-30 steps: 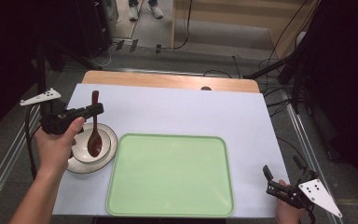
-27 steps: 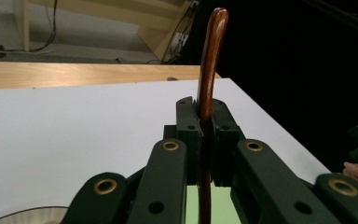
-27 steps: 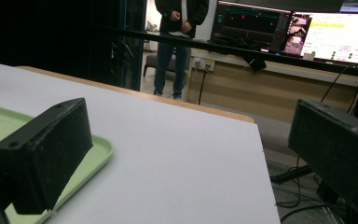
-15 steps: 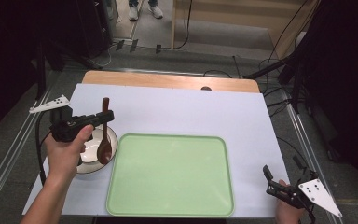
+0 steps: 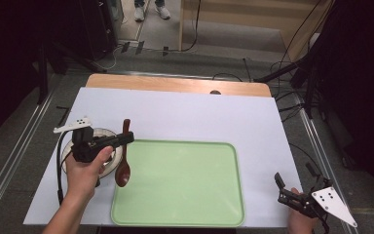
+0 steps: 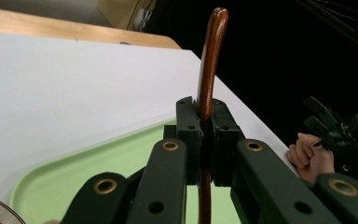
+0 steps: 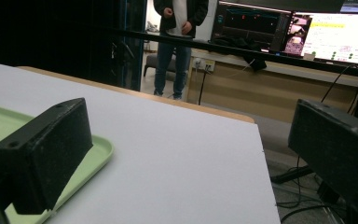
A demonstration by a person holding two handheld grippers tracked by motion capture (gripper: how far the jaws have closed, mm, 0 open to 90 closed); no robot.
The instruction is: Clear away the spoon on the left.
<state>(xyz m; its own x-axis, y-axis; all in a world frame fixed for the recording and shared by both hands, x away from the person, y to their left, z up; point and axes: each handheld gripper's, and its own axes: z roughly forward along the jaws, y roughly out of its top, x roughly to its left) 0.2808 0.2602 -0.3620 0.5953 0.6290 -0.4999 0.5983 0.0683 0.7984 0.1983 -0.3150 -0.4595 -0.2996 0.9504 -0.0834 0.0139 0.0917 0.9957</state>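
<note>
Left claw (image 5: 126, 139) gripping spoon (image 5: 123, 161) beside tray (image 5: 224, 214)

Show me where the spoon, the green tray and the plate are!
wooden spoon (image 5: 122, 174), high view, on its bowl hanging by the tray's left edge.
green tray (image 5: 185, 180), high view, on its bare middle.
plate (image 5: 112, 161), high view, on its right rim beside the left gripper (image 5: 126, 138).

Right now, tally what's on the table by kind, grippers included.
Green tray: 1
White plate: 1
Brown wooden spoon, clamped in the left gripper: 1
Grippers, left plus the right gripper with open jaws: 2
Total: 5
</note>
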